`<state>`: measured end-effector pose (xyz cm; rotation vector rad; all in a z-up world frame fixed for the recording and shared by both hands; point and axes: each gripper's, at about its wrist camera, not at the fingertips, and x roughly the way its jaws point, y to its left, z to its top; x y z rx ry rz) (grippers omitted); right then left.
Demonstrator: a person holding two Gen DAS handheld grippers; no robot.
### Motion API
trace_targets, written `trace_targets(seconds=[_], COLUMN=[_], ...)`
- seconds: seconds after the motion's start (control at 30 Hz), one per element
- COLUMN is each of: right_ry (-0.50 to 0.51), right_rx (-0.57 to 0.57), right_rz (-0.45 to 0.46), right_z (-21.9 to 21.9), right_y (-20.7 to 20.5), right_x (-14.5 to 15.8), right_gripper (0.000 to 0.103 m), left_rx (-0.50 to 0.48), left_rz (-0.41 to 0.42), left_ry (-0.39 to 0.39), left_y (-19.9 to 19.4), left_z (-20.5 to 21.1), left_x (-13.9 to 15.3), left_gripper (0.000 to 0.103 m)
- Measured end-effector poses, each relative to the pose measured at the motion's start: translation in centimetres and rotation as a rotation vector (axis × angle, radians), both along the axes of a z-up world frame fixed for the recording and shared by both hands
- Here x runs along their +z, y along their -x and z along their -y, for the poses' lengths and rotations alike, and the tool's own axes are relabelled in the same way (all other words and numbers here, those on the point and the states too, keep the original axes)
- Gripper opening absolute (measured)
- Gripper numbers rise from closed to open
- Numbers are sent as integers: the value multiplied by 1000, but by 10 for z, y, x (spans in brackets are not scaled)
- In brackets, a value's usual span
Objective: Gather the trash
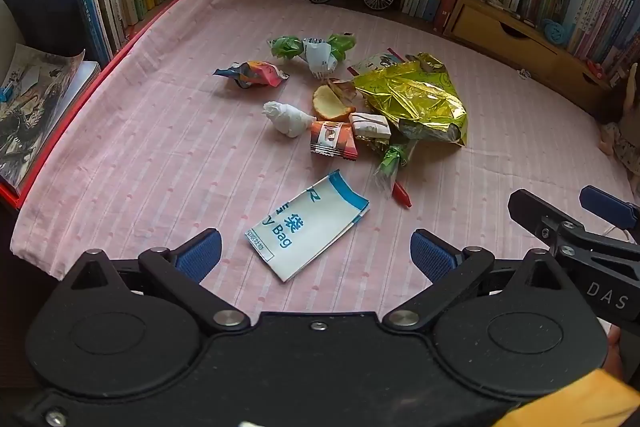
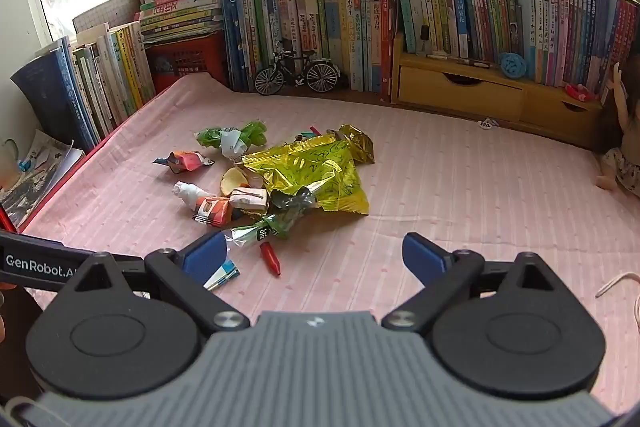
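**Opening Step: Take Up the Flat Bag Before the Litter**

While both tools hang above the pink cloth [image 1: 120,155] with nothing gripped, treat the white-and-blue bag [image 1: 306,227] as the first target. It lies flat, nearest the operator, directly ahead of the left gripper [image 1: 316,255], whose jaws stand fully apart and empty. The right gripper [image 2: 316,259] is likewise spread wide and holds nothing; the red cap [image 2: 271,259] lies ahead between its fingers.

The trash sits in a loose cluster at mid-cloth: gold foil bag [image 1: 416,99], white crumpled paper [image 1: 289,117], orange wrapper [image 1: 333,139], fruit peel [image 1: 330,105], green wrappers [image 1: 314,51].

Recommended procedure:
- Lower the left jaws onto the bag's raised, curled end; a flat sheet likely slips if pinched mid-panel.
- Avoid catching the cloth beneath.
- Expect the foil to crumple and spring back; grip a folded edge.
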<state>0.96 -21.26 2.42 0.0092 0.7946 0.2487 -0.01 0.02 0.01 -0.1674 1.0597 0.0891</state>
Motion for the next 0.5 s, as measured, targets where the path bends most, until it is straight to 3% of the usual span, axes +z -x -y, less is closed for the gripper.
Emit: trace_targets(seconds=[0.5], right_ry=[-1], right_rx=[0], right_rz=[-1], right_z=[-1], right_y=[0], right_x=[0], right_gripper=[100], left_rx=[0], left_rz=[-4], left_ry=[-3], left_y=[0], left_z=[0], left_x=[0], left_gripper=[101])
